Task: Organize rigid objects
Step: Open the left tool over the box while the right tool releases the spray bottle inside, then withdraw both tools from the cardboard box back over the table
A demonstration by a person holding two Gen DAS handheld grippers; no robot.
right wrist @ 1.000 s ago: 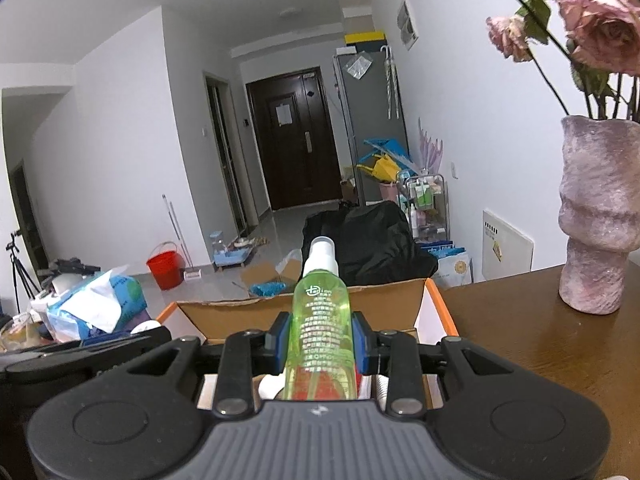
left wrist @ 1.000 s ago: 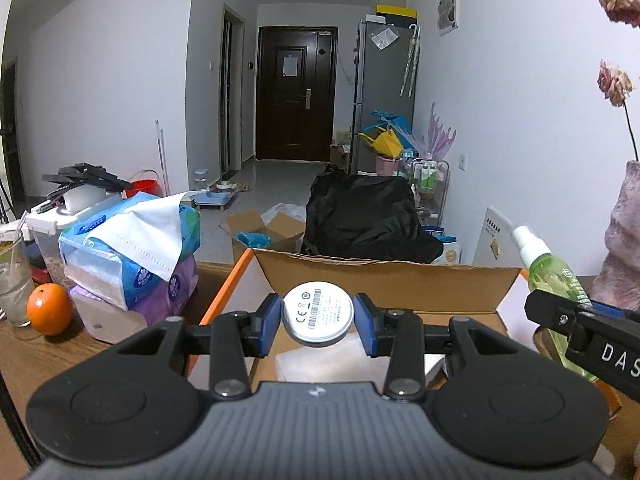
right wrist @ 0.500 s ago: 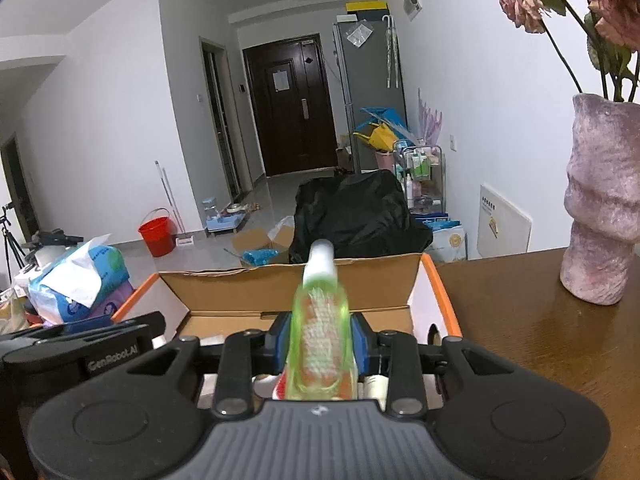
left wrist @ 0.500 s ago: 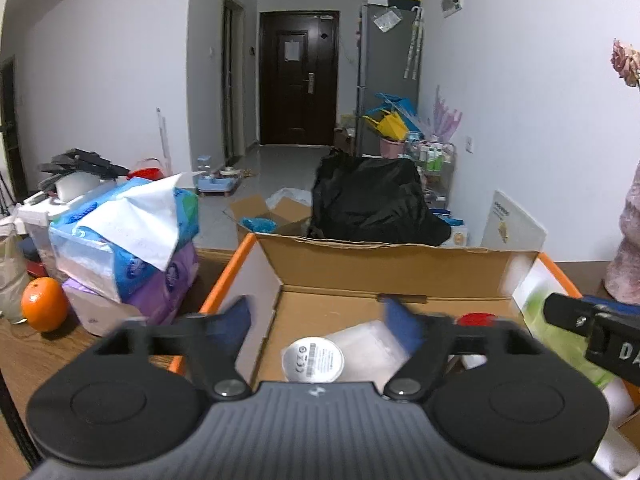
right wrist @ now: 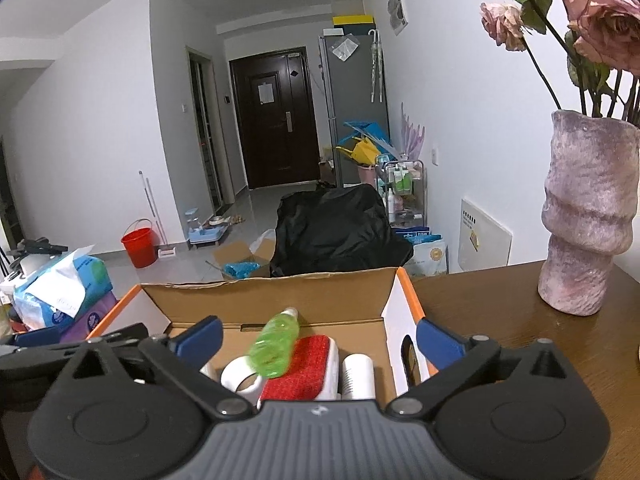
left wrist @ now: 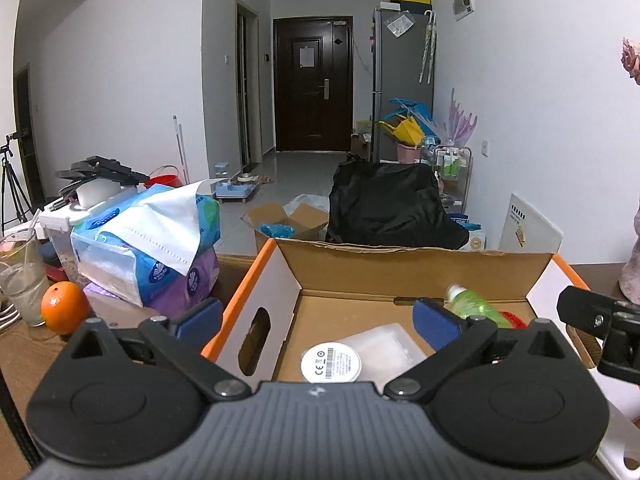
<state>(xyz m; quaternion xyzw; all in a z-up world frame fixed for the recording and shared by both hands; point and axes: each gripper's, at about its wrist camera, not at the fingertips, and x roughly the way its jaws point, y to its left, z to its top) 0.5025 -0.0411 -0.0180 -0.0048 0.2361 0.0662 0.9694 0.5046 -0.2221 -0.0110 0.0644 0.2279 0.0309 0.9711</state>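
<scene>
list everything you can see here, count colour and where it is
cardboard box: 1, brown with orange edges, open on the table in front of both grippers
spray bottle: 1, green, tilted in the box on the red-topped item
red-topped item: 1, red and white, in the box
white cylinder: 1, in the box, right of the red-topped item
round disc: 1, white, on a clear flat pack in the box
tissue packs: stack, blue and purple, left of the box
orange: 1, on the table, far left
glass: 1, clear, beside the orange
vase: 1, pink, with flowers, on the table right of the box
left gripper: black, blue pads, jaws just opened, nothing between them
right gripper: same, jaws just opened, bottle released
</scene>
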